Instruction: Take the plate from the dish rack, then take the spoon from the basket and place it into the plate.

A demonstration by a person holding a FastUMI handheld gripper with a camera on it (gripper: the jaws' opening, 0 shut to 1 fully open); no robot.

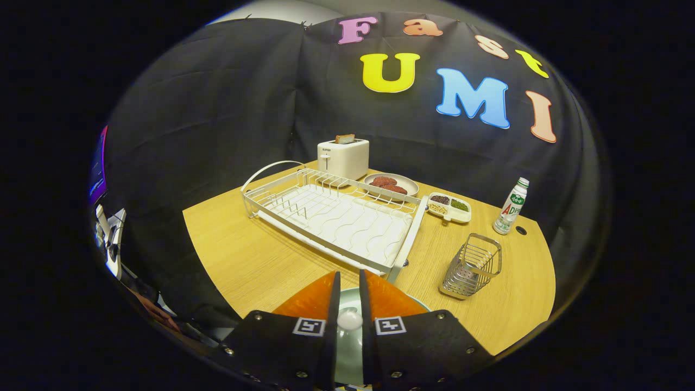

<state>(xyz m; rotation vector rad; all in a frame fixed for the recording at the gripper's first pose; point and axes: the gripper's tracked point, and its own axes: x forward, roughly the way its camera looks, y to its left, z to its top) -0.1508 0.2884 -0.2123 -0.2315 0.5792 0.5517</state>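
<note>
My gripper [348, 282] hangs low over the near edge of the wooden table [244, 255], its fingers close together. A small white rounded piece, the spoon [349, 319], sits pinched between them near their base. Right under the fingers lies the pale green plate [347, 297] on the table, just in front of the dish rack's near corner; its rim also peeks out beside the right finger. The white wire dish rack [331, 217] beyond the fingers holds no dishes. The wire basket [471, 266] stands to the right of the fingers with nothing in it.
Behind the rack stand a white toaster [343, 157] with a bread slice in it, a plate of reddish patties [391, 183] and a divided snack tray [449, 207]. A small bottle [511, 206] stands at the table's right edge. Equipment [111, 239] hangs off the left.
</note>
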